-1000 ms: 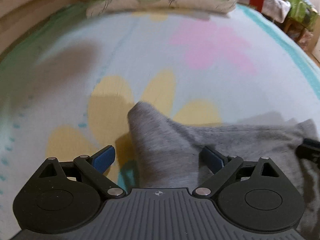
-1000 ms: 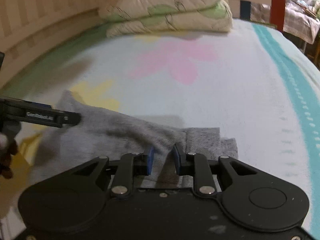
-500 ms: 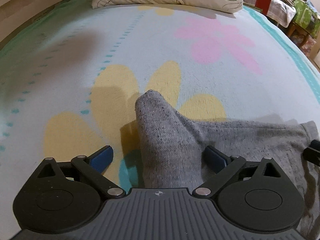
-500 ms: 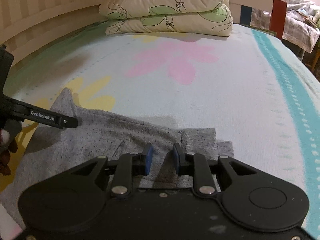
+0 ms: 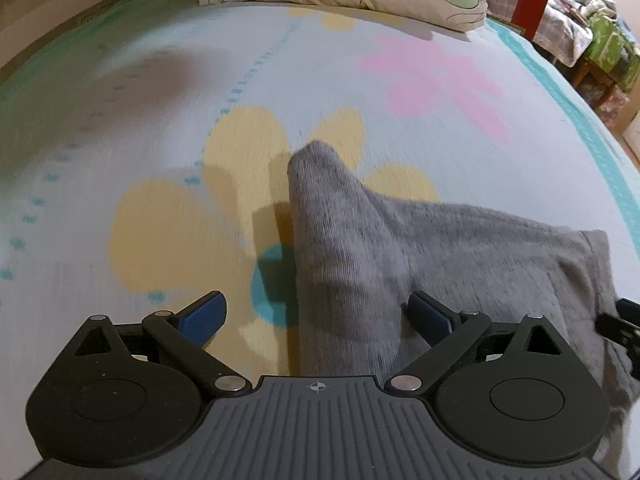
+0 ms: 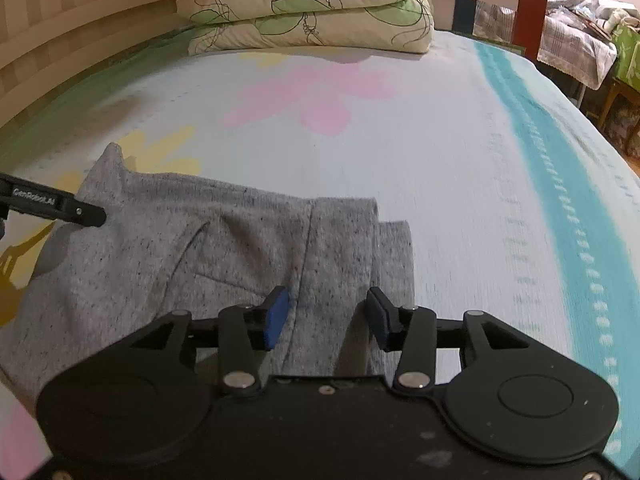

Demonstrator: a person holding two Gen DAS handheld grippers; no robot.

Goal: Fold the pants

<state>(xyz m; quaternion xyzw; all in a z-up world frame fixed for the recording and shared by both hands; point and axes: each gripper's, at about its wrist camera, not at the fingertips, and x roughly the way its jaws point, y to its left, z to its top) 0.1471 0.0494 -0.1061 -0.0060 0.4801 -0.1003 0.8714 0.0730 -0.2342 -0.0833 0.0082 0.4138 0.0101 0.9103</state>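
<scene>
Pants (image 6: 224,256), grey and speckled, lie folded on the flowered bedsheet (image 6: 440,152), with a pocket seam and the layered edge on the right visible only from the right wrist. That view also shows the right gripper (image 6: 326,316), its jaws opening with the fabric edge between the blue pads but not pinched, and one finger of the left gripper (image 6: 60,206) over the pants' far-left corner. The left wrist view shows what the other hides: a raised fold of grey cloth standing up between the left gripper's (image 5: 316,316) widely spread pads (image 5: 202,316), which do not squeeze it. A folded quilt (image 6: 312,12) sits at the bed's far end.
</scene>
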